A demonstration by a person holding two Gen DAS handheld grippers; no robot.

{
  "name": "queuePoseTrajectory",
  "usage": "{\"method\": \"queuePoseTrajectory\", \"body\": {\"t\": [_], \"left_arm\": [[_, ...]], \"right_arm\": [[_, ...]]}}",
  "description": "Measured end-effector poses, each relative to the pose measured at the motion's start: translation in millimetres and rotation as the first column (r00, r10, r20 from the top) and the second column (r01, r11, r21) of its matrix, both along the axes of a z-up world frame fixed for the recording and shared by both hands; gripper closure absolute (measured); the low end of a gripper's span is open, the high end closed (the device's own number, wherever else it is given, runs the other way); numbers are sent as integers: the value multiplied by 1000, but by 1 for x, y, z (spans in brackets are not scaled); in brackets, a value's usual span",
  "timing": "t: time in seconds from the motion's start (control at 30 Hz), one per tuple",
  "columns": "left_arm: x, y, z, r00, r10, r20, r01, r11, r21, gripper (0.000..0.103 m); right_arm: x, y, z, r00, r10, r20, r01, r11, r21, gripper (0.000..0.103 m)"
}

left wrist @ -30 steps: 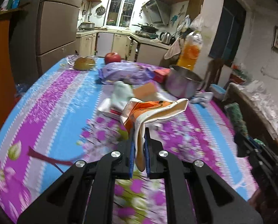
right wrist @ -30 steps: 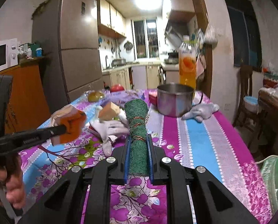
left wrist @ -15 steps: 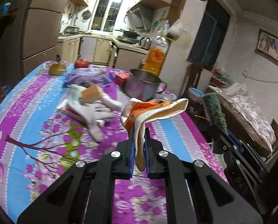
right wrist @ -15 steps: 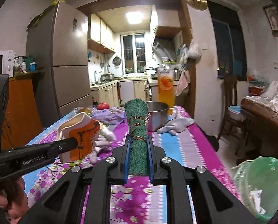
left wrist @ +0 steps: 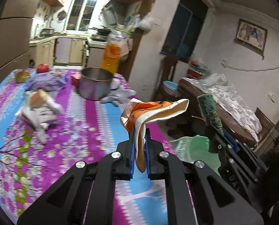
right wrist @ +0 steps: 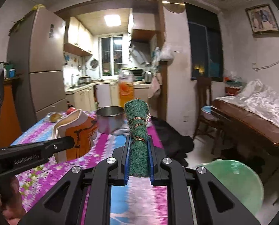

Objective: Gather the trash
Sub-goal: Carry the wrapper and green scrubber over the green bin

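My left gripper (left wrist: 139,134) is shut on an orange and cream crumpled wrapper (left wrist: 150,110), held above the table's right edge; the wrapper also shows in the right wrist view (right wrist: 77,129). My right gripper (right wrist: 138,140) is shut on a rolled green scouring pad tied with string (right wrist: 138,131), held upright; it also shows in the left wrist view (left wrist: 209,110). A green-lined trash bin (right wrist: 236,183) stands on the floor below and to the right of both grippers, also in the left wrist view (left wrist: 197,150). Gloves with a sponge (left wrist: 39,108) lie on the table.
The table has a purple and blue floral cloth (left wrist: 68,131). On it stand a steel pot (left wrist: 95,86), an orange drink bottle (left wrist: 112,54), a purple bag (left wrist: 45,81) and fruit. A wooden table with white plastic (right wrist: 259,116) and a chair (right wrist: 205,101) stand to the right.
Both grippers have swung right, away from the table's middle toward its right edge, still holding their items. The green bin has come into fuller view below them.
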State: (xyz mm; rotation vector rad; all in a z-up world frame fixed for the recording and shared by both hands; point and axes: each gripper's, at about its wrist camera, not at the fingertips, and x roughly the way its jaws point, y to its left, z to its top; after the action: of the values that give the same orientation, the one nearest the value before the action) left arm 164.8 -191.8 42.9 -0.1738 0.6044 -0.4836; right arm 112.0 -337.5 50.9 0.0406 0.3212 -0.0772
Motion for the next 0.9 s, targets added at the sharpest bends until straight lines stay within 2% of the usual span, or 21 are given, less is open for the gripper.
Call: {"method": "queuePoseTrajectory", "body": {"t": [0.2, 0.5, 0.7, 0.9], "left_arm": [[-4, -62, 0, 994, -103, -22, 103, 995, -3, 95], [-12, -148, -9, 965, -248, -79, 249, 968, 4, 95], [-13, -191, -18, 946, -302, -115, 305, 952, 4, 95], [-11, -228, -40, 933, -318, -172, 326, 945, 23, 95]], "right_arm": [[-21, -62, -2, 995, -95, -37, 96, 995, 2, 87], [-47, -159, -13, 969, -210, -127, 214, 976, 25, 87], [-48, -208, -28, 942, -258, -215, 280, 957, 80, 87], [-42, -246, -53, 904, -301, -305, 347, 931, 111, 87]]}}
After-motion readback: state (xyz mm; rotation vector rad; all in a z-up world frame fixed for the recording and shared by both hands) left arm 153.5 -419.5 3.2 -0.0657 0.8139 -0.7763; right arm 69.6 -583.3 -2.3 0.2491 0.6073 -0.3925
